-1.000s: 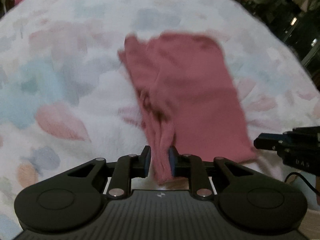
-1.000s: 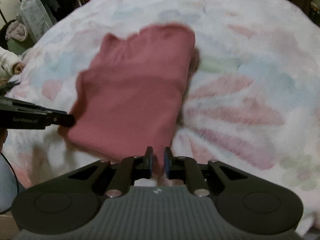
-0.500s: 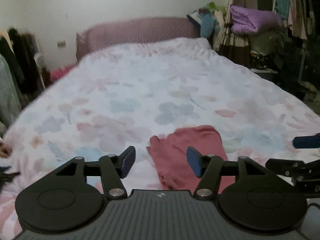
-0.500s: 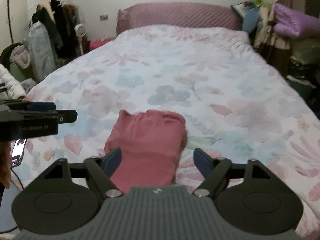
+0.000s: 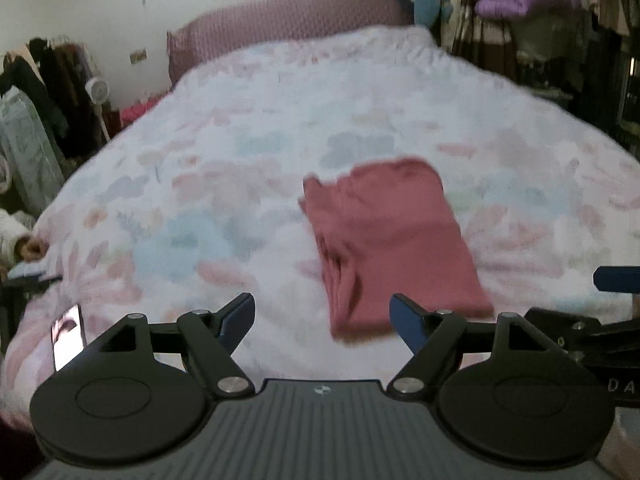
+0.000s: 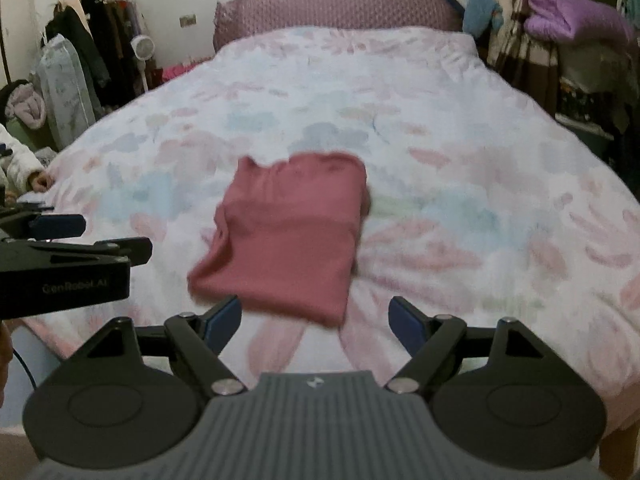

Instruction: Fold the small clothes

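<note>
Left wrist view: the left gripper [image 5: 322, 316] is above the near edge of the bed, its jaws opening with nothing between them. A folded red garment [image 5: 388, 240] lies flat on the floral duvet [image 5: 240, 160], just beyond the fingertips. In the right wrist view the right gripper [image 6: 316, 318] is spread wide and empty, the garment [image 6: 288, 232] just ahead. A phone [image 5: 68, 336] lies at the bed's left edge.
</note>
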`<state>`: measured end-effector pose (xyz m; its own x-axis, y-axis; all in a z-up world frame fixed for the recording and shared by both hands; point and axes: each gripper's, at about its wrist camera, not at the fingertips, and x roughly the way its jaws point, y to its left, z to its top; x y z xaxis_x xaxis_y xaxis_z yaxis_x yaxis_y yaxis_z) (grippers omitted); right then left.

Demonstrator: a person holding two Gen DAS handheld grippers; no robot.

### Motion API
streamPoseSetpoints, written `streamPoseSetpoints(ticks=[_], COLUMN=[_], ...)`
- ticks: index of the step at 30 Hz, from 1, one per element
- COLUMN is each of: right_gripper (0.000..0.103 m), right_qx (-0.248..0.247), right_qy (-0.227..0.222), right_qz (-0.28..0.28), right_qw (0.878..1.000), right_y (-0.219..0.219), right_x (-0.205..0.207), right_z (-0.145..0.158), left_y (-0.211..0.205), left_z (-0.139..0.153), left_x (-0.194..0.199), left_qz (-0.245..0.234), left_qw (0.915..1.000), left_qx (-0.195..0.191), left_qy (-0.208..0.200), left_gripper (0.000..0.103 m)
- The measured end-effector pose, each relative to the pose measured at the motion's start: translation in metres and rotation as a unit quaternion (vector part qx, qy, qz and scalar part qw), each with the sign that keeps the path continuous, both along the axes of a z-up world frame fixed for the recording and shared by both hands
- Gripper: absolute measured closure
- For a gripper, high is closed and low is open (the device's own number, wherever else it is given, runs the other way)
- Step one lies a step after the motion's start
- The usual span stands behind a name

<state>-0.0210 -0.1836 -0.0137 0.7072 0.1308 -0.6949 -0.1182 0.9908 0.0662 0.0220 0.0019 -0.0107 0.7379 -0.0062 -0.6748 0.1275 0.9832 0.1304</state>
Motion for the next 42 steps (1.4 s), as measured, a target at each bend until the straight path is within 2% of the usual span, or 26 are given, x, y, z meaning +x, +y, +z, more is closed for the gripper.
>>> streamPoseSetpoints(ticks=[6,12,42], right_gripper=[0.026,0.022,0.022], right_qx=[0.003,0.010,0.001], right_qy=[0.033,0.056,0.041], right_qz=[-0.017,-0.020,-0.019], right_qw=[0.999,0.998,0.999], right_y=[-0.002,-0.002,0.002], right_x=[0.000,0.002,-0.001], right_z=[-0.018,-0.028,-0.023], left_y=[0.000,0.000,-0.005], left_z=[-0.020,-0.029,-0.030], left_x=[0.000,-0.004,-0.005], left_qz=[-0.001,0.004,0.002], left_qw=[0.9986,0.9976,0.9974], left_qx=[-0.008,-0.010,-0.010], left_qy=[0.053,0.069,0.071], left_gripper=[0.013,0.013,0.013])
